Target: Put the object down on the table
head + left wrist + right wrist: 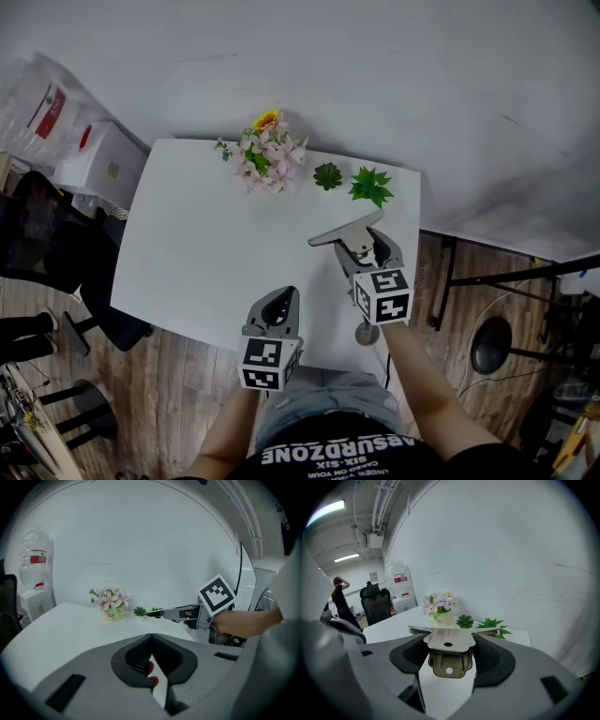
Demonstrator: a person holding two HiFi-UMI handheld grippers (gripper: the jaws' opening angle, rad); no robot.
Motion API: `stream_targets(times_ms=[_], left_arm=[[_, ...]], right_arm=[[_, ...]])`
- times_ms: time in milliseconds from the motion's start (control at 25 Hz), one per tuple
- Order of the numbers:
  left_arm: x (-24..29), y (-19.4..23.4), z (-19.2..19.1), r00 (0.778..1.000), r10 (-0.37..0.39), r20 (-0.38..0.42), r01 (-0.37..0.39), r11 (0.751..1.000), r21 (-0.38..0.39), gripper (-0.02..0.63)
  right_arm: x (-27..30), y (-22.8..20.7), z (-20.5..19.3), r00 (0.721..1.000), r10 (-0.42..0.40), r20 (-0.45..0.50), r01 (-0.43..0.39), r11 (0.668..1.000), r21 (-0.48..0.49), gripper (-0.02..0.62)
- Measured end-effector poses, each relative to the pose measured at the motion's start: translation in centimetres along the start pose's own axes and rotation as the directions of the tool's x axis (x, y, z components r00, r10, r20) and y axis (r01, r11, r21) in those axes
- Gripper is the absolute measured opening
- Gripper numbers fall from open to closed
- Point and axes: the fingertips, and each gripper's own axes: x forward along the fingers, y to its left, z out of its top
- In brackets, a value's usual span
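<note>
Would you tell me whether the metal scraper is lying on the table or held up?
Held up: the right gripper has its jaws clamped on the metal scraper, level above the table.

Place: open office or lab room.
Furniture: white rectangular table [187, 262], black swivel office chair [375, 603].
Ceiling: long strip lights [328, 508], exposed white pipes [386, 491].
Floor: brown wood-plank floor [173, 398].
</note>
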Motion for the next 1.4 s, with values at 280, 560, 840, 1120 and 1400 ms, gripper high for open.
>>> stream_targets(times_ms=[280,560,840,1120,1400], left_arm=[[0.1,0.5,0.5,1.0,0.009,0.009,-0.009,1.0,0.001,-0.003],[0.2,0.3,0.5,1.0,0.009,0.007,-0.009,1.0,0.0,-0.003],[0.3,0.6,-0.1,1.0,0.017,-0.004,-0.017,1.0,0.001,-0.003],[0.2,0.9,-0.3,1.0,0.022,-0.009,-0.022,1.0,-0.008,-0.003],[0.3,0.8,-0.2,1.0,0.019,-0.006,-0.019,1.0,-0.014,-0.003]], right_arm=[[0.4,-0.5,-0.7,1.0,-0.006,-0.015,0.006,1.0,-0.003,0.288],[0.8,-0.8,-1.2,0.999,-0.003,-0.034,0.003,1.0,-0.007,0.288],[1.5,-0.9,-1.9,0.998,-0.002,-0.057,0.001,1.0,-0.012,0.288],[2.0,-1.0,-2.5,0.997,-0.005,-0.075,0.003,1.0,-0.018,0.288],[2.5,-1.4,-3.1,0.996,-0.009,-0.093,0.007,1.0,-0.024,0.288]])
